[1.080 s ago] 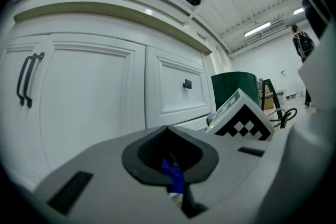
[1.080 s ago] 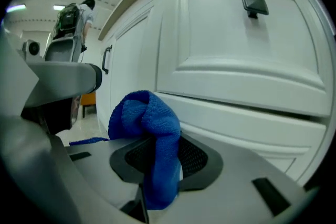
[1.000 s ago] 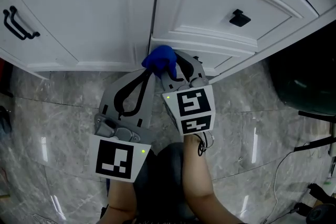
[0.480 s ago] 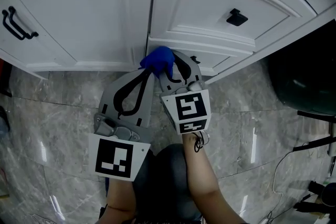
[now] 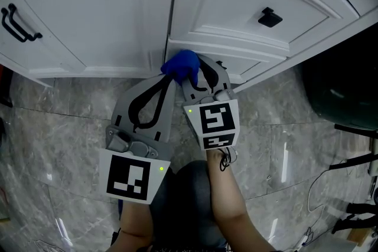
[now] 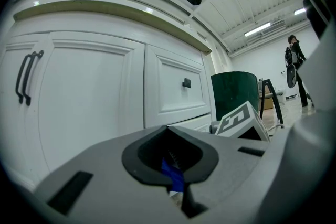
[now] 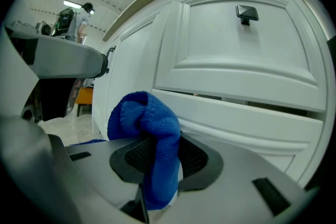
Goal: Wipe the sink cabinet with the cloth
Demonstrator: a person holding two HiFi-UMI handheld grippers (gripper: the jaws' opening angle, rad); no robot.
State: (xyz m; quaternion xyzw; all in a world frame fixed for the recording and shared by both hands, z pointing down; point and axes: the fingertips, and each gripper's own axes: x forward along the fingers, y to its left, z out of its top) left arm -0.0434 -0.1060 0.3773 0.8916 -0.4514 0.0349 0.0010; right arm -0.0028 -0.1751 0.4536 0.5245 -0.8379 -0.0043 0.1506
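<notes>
The sink cabinet (image 5: 106, 20) fills everything ahead of both tools, its two white doors meeting at a seam just beyond their tips. Marble floor (image 5: 59, 138) lies beneath and behind them.

The right hand-held gripper (image 5: 195, 77) has its jaws pinched on the blue cloth (image 5: 180, 65), which bunches out past the tips, against or just short of the door's lower moulding. The left hand-held gripper (image 5: 165, 81) is pressed together close beside it, with a sliver of the cloth apparently caught in its seam.

Risks, as I judge them:
- With so small a wad ahead, hard jaw tips could scrape the paint.
- Two grips on one cloth could tug it loose.

The stepped mouldings may snag the cloth. To the left the flat panel is open up to the bar handle (image 5: 15, 23); the knob (image 5: 270, 18) sits well off to the right.
</notes>
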